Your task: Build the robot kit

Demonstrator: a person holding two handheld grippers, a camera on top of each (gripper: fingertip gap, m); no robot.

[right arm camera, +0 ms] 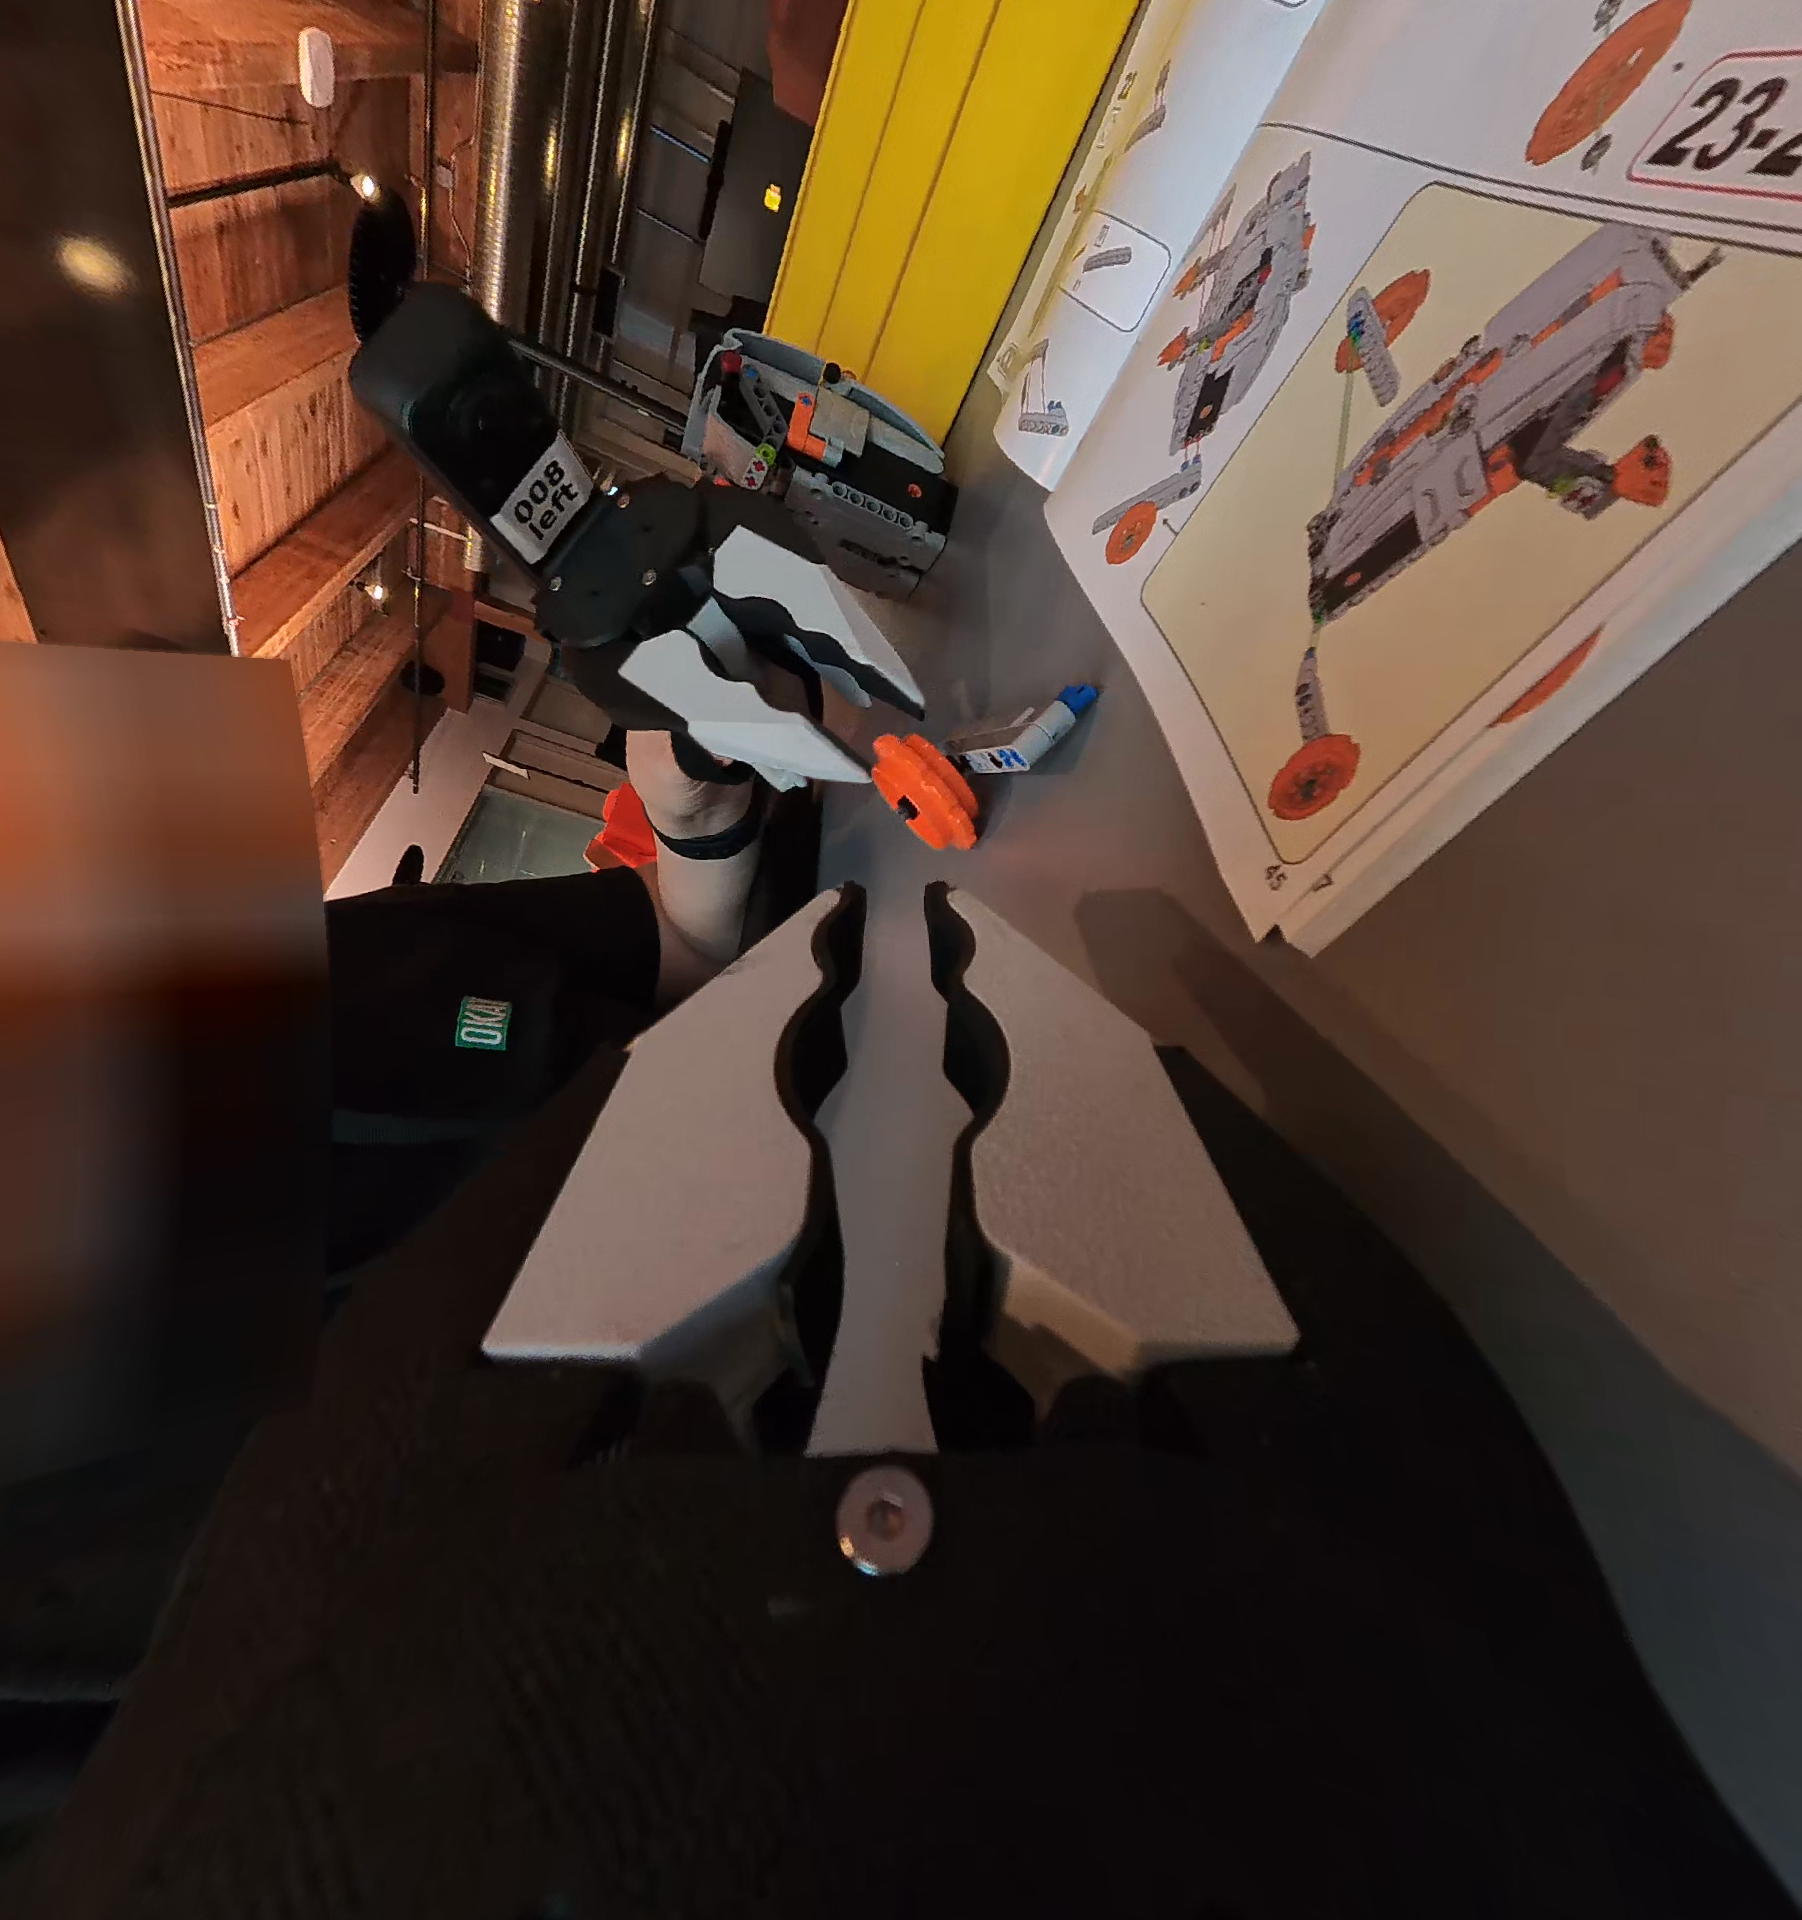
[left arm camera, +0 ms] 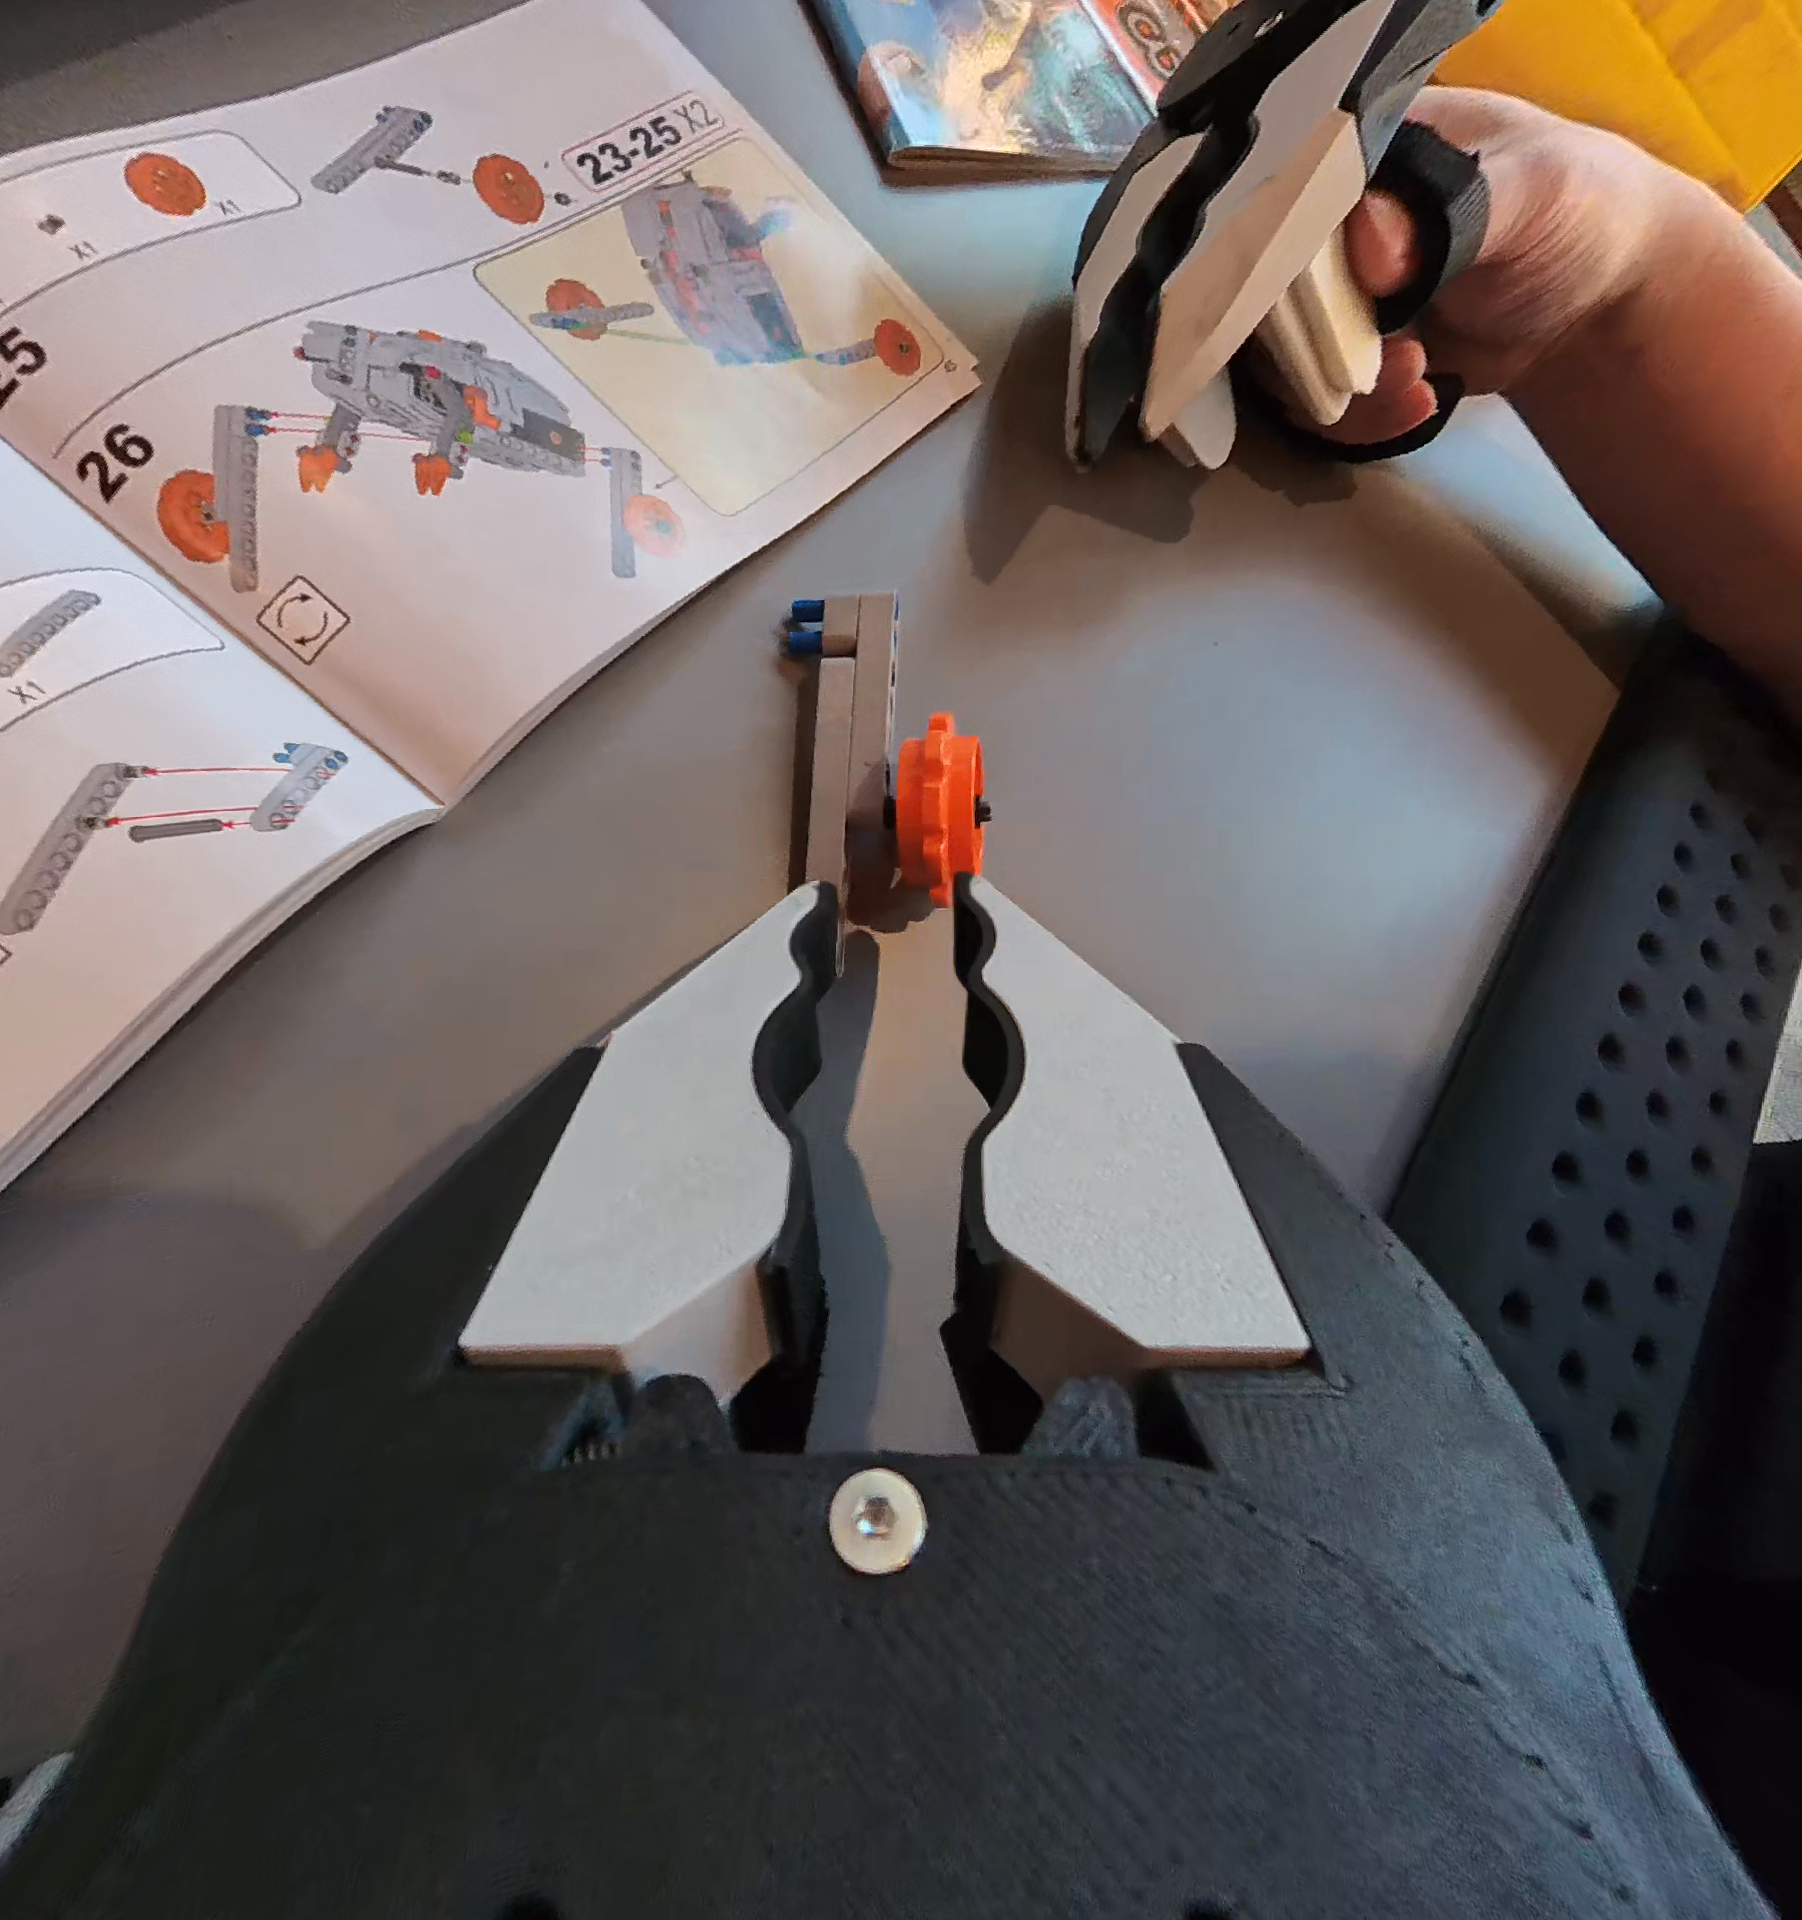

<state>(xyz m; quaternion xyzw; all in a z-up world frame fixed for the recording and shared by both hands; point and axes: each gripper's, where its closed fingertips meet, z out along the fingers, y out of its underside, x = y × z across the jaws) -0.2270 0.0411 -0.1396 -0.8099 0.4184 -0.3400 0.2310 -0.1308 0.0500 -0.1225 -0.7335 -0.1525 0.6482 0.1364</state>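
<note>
Lying on grey table (left arm camera: 1240,727), maybe workshop: booklet (left arm camera: 440,488).

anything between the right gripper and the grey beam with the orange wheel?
Nothing visible. In the right wrist view only bare grey table lies between the open right gripper and the orange wheel on the grey beam. The left gripper sits at the assembly's other side, its fingertips bracketing the beam's end and the wheel.

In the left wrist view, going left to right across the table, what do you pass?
Open instruction booklet → grey beam assembly with blue pins → orange gear wheel on its side → right gripper, held in a hand → black perforated part at the right edge.
</note>
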